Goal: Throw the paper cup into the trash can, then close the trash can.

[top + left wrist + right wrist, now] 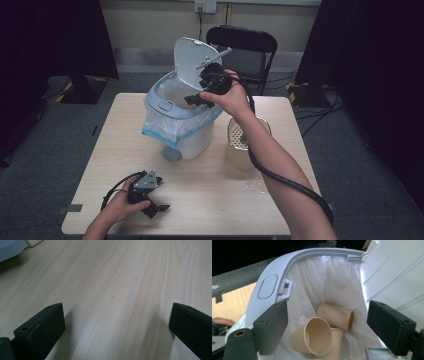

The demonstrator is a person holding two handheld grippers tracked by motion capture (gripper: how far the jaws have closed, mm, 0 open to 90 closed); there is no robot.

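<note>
A pale blue pedal bin (186, 135) with a white liner stands at the back middle of the wooden table (215, 200), its lid (192, 60) raised. My right gripper (200, 88) hangs over the bin's mouth, pointing down into it. In the right gripper view its jaws (327, 330) stand open with nothing between them. Below them several tan paper cups (314, 338) lie on their sides in the liner. My left gripper (156, 208) rests on the table near the front left edge. Its jaws (116, 325) are open over bare wood.
A clear plastic container (243, 142) with a perforated insert stands right of the bin, close under my right forearm. A small wet patch (257, 186) lies in front of it. A black folding chair (242, 42) stands behind the table. The bin's pedal (171, 153) faces me.
</note>
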